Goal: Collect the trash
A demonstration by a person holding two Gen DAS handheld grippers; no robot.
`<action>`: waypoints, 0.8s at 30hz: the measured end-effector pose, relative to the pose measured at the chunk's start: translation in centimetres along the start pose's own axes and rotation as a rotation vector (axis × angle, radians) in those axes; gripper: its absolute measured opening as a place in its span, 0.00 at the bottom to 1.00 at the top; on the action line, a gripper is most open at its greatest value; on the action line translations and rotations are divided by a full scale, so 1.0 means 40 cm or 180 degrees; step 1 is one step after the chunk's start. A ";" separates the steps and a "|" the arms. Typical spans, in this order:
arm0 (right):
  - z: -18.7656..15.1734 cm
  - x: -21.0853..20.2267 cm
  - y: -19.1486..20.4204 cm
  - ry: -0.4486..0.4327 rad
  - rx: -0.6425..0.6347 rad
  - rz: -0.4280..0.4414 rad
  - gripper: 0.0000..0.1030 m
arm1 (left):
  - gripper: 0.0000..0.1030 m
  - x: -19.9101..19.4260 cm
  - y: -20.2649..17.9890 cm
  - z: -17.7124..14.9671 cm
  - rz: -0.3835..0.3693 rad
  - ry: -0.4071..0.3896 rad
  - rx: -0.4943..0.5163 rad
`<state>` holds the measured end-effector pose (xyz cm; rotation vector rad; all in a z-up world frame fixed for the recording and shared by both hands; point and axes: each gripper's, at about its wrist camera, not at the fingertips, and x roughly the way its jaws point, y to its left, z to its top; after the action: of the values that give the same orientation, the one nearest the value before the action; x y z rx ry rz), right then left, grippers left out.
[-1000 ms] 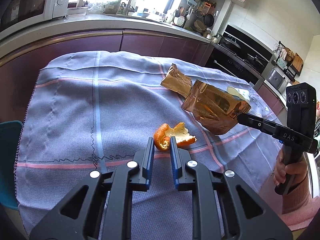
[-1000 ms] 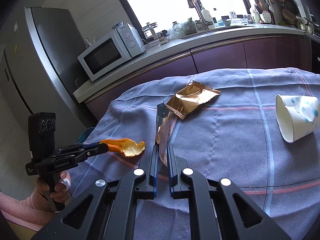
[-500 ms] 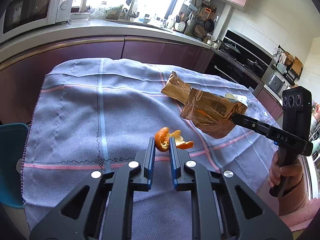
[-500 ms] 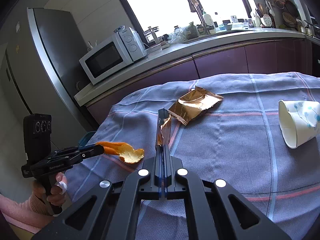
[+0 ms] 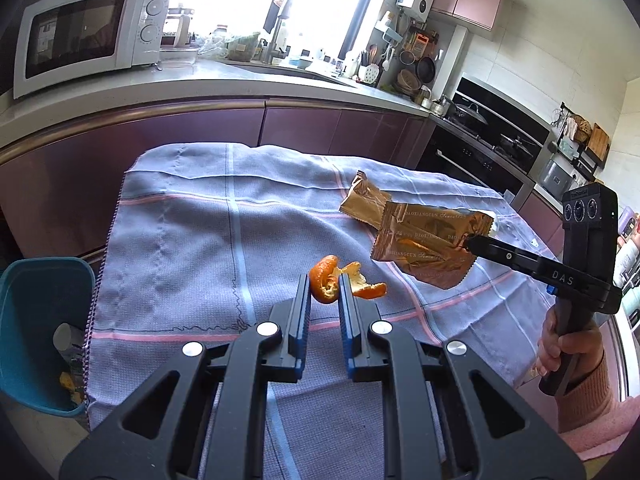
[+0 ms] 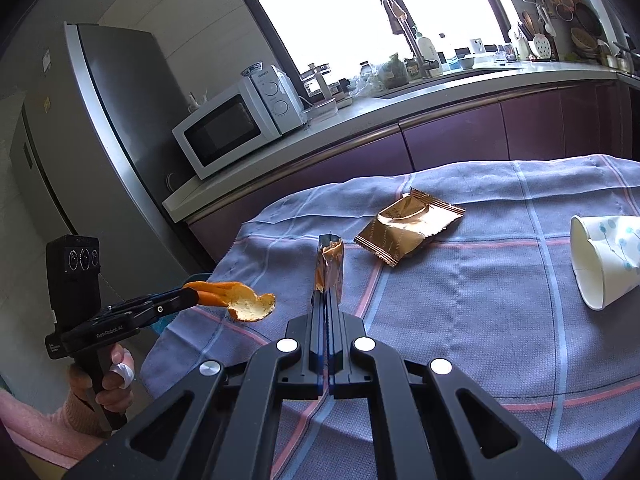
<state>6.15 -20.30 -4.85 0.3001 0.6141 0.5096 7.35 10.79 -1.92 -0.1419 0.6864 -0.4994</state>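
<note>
Left wrist view: my left gripper (image 5: 324, 286) pinches a curl of orange peel (image 5: 326, 280) between its blue pads, and the peel is lifted clear of the blue checked cloth (image 5: 192, 248) that covers the bench. Part of the peel sticks out to the right of the right-hand finger. At the right, my right gripper (image 5: 472, 243) holds a gold foil wrapper (image 5: 428, 246) by its edge, above the cloth. A second gold wrapper (image 5: 366, 200) lies flat on the cloth just behind it. A teal bin (image 5: 40, 332) stands beside the left edge of the bench, with some scraps inside; I cannot make out what they are.

Right wrist view: my right gripper (image 6: 327, 300) is pressed together on the gold foil wrapper (image 6: 330, 266), which stands upright and edge-on between the fingertips. The second gold wrapper (image 6: 408, 230) lies on the cloth (image 6: 460, 312) further back and to the right. A white paper cup (image 6: 604, 264) with blue dots lies on its side near the right edge, its mouth toward the left. At the left, my left gripper (image 6: 190, 298) grips the orange peel (image 6: 236, 300) in the air just off the bench corner. My hand (image 6: 102, 384), in a pink sleeve, holds its handle.
</note>
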 end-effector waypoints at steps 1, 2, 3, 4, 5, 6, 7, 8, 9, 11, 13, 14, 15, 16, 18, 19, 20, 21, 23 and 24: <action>0.003 0.000 0.005 -0.0011 -0.0009 0.0021 0.01 | 0.14 -0.009 0.004 0.000 0.0016 -0.0016 -0.0006; 0.006 0.000 0.010 -0.0020 -0.0017 0.0044 0.01 | 0.14 -0.017 0.008 0.000 0.0031 -0.0031 -0.0012; 0.009 0.002 0.015 -0.0026 -0.0026 0.0062 0.01 | 0.14 -0.026 0.012 -0.001 0.0045 -0.0047 -0.0015; 0.011 0.003 0.021 -0.0033 -0.0035 0.0080 0.00 | 0.14 -0.032 0.014 0.000 0.0058 -0.0058 -0.0022; 0.013 0.004 0.027 -0.0037 -0.0042 0.0100 0.00 | 0.14 -0.041 0.018 0.000 0.0074 -0.0071 -0.0028; 0.015 0.005 0.032 -0.0042 -0.0046 0.0124 0.00 | 0.14 -0.046 0.020 0.003 0.0093 -0.0083 -0.0032; 0.018 0.008 0.037 -0.0044 -0.0052 0.0148 0.00 | 0.14 -0.056 0.025 0.002 0.0112 -0.0098 -0.0037; 0.022 0.010 0.042 -0.0045 -0.0062 0.0166 0.00 | 0.14 -0.064 0.027 0.004 0.0129 -0.0114 -0.0043; 0.024 0.013 0.050 -0.0045 -0.0068 0.0183 0.01 | 0.14 -0.074 0.033 0.003 0.0149 -0.0133 -0.0052; 0.030 0.020 0.061 -0.0047 -0.0086 0.0227 0.00 | 0.14 -0.093 0.040 0.001 0.0183 -0.0167 -0.0075; 0.035 0.029 0.074 -0.0041 -0.0104 0.0279 0.00 | 0.14 -0.110 0.054 0.003 0.0224 -0.0198 -0.0098; 0.037 0.035 0.080 -0.0036 -0.0114 0.0301 0.00 | 0.14 -0.119 0.060 0.002 0.0243 -0.0213 -0.0112; 0.039 0.041 0.088 -0.0031 -0.0125 0.0323 0.00 | 0.14 -0.129 0.066 0.002 0.0266 -0.0229 -0.0127; 0.041 0.046 0.095 -0.0024 -0.0130 0.0354 0.00 | 0.14 -0.137 0.072 0.002 0.0286 -0.0240 -0.0140; 0.046 0.059 0.110 -0.0011 -0.0147 0.0417 0.00 | 0.14 -0.156 0.086 -0.001 0.0331 -0.0267 -0.0162; 0.048 0.066 0.120 -0.0005 -0.0160 0.0438 0.00 | 0.14 -0.164 0.090 -0.003 0.0353 -0.0279 -0.0170; 0.050 0.074 0.127 0.0005 -0.0169 0.0470 0.00 | 0.14 -0.169 0.097 -0.001 0.0377 -0.0290 -0.0181; 0.052 0.082 0.135 0.0017 -0.0179 0.0506 0.00 | 0.14 -0.178 0.104 -0.003 0.0402 -0.0304 -0.0193; 0.057 0.098 0.154 0.0040 -0.0217 0.0566 0.00 | 0.14 -0.198 0.120 -0.005 0.0456 -0.0338 -0.0228; 0.059 0.106 0.165 0.0051 -0.0238 0.0594 0.00 | 0.14 -0.209 0.129 -0.006 0.0485 -0.0357 -0.0247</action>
<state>8.18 -12.78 -2.27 0.2841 0.5840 0.7131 3.70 19.35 1.20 -0.1874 0.6018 -0.3163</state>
